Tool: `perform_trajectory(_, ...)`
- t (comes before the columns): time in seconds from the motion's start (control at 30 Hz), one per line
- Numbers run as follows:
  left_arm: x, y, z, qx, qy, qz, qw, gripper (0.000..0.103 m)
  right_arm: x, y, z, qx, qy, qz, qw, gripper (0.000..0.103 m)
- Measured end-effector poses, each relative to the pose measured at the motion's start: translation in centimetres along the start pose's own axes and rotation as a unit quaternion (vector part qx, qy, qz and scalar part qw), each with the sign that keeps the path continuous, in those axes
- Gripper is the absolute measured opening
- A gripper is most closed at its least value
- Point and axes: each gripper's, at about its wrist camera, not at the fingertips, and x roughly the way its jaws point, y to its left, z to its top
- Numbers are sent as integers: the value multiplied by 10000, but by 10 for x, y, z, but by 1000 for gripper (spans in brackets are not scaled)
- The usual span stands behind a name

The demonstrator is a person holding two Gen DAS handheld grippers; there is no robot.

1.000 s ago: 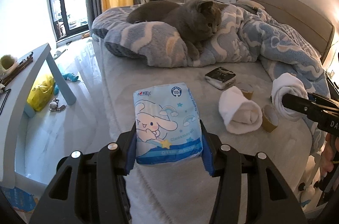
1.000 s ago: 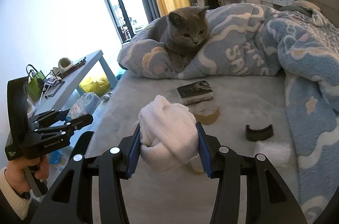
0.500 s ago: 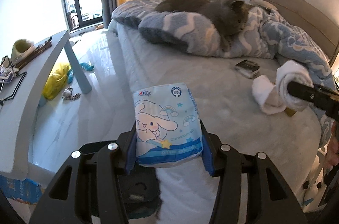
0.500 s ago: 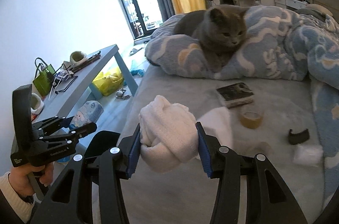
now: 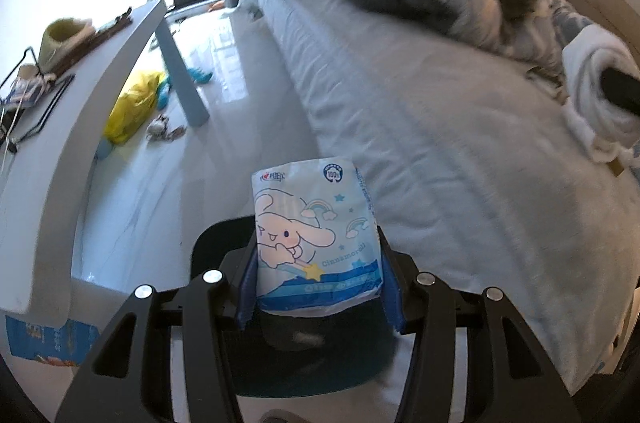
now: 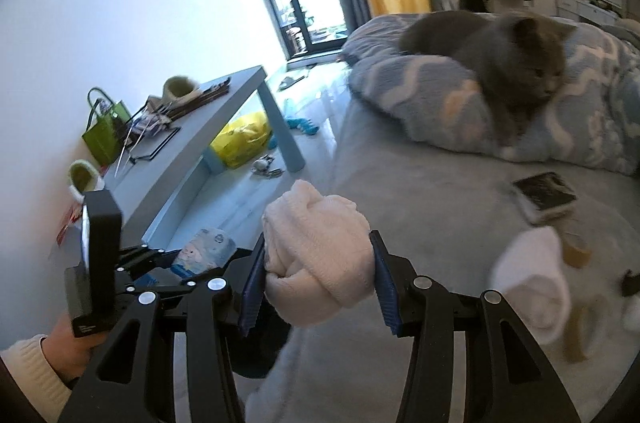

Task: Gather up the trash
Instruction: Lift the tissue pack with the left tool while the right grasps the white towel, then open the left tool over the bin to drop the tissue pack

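Note:
My left gripper (image 5: 316, 283) is shut on a blue cartoon tissue pack (image 5: 314, 239) and holds it above a dark bin (image 5: 304, 351) on the floor beside the bed. My right gripper (image 6: 316, 283) is shut on a white rolled cloth (image 6: 316, 255) over the bed's edge. In the right wrist view the left gripper (image 6: 188, 263) with the pack (image 6: 208, 249) is at lower left. In the left wrist view the cloth (image 5: 600, 95) shows at the right edge. A second white roll (image 6: 532, 283) and a paper cup (image 6: 576, 249) lie on the bed.
A grey cat (image 6: 500, 51) lies on a blue blanket (image 6: 440, 95) at the bed's far end. A dark box (image 6: 544, 197) rests on the sheet. A grey side table (image 5: 92, 95) stands left, with a yellow bag (image 5: 132, 107) under it.
Both grippers have swung left toward the bed's edge with their loads. The dark bin has come further under the left gripper. The cat has shifted to the right in both views.

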Motion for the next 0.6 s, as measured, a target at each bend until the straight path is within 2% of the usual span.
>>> perform_trajectory(0.17, 15, 29, -12, -185, 257, 25, 9995, 53, 20, 25, 0, -168, 162, 92, 9997, 49)
perform_trajectory(0.6, 51, 58, -46, -385, 951, -179, 9946, 54, 75, 69, -7, -347, 732, 197, 9965, 49)
